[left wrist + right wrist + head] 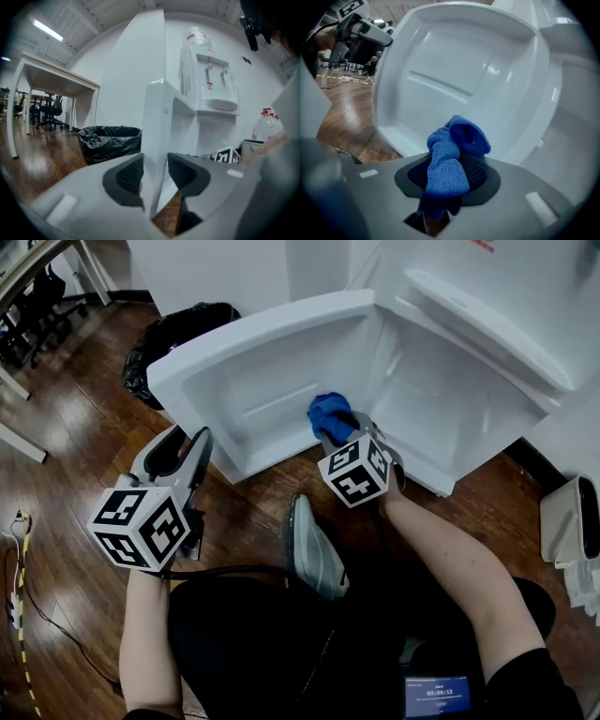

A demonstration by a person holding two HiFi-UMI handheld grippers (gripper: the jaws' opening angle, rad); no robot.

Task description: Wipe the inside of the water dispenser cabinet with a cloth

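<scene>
Cloth [452, 159], blue, bunched into a roll, sits clenched between the jaws of the right gripper [349, 432], with a loose puff sticking out past the tips so fabric meets the plastic first, not the pads. In the head view it sits at centre frame, against the inner face of the cabinet door [272, 381] close to the hinge side, just left of the open cabinet [450, 409]. Whether it is actually pressing on the surface there is hard to tell.

Left gripper [183, 448] is at lower left of the head view, at the free corner of the door. Its own view shows the door's white edge filling the gap between the ribbed pads [129, 178], so it reads as clamped on the door. Likely reason: to hold the door swung out and steady so it doesn't drift while the other side wipes.

The person crouches low, one shoe [314, 549] on the wooden floor [75, 465] at bottom centre, which suits a cabinet this near the ground.

Bin with a black bag [173, 334] stands upper left, behind the door, out of the way.

My guess: wiping is on the door panel or just starting; the cabinet's inner walls at right look not yet reached.
</scene>
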